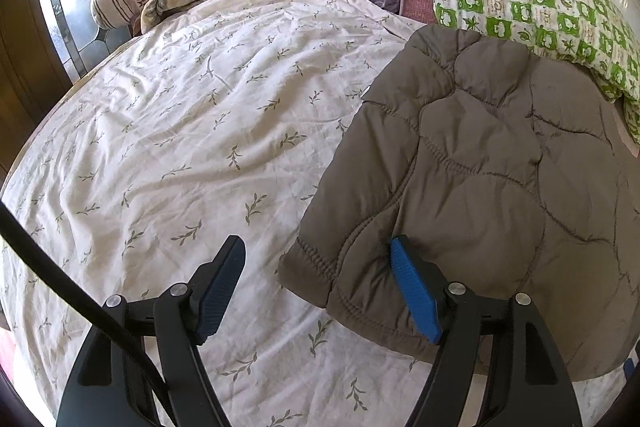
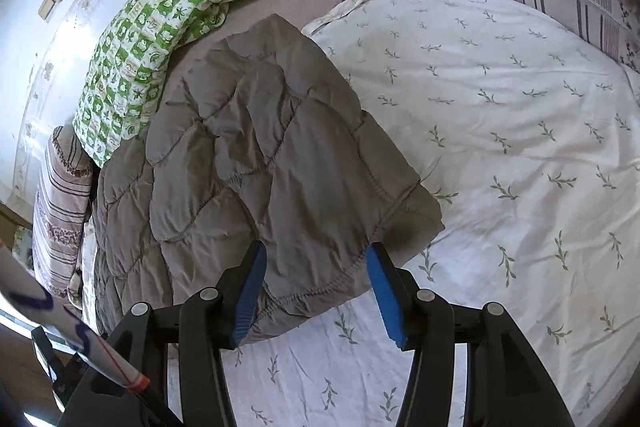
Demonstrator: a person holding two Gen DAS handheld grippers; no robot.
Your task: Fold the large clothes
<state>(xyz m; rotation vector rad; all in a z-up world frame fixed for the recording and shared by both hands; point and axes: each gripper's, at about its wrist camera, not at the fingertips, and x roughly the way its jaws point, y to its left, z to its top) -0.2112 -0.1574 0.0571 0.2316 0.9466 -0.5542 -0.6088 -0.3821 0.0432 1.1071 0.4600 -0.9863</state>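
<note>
Jacket (image 2: pixel 256 163), quilted and brown, lay folded on the bed (image 2: pixel 520 147). Right tongs (image 2: pixel 316 291) gaped wide astride its near corner; left tongs (image 1: pixel 320 287), equally wide, hovered at its edge. Only the left view showed the window (image 1: pixel 60 7).

Bright daylight, glare on white wall (image 2: pixel 60 39), soft shadows, sharp focus, fisheye-bent edges
</note>
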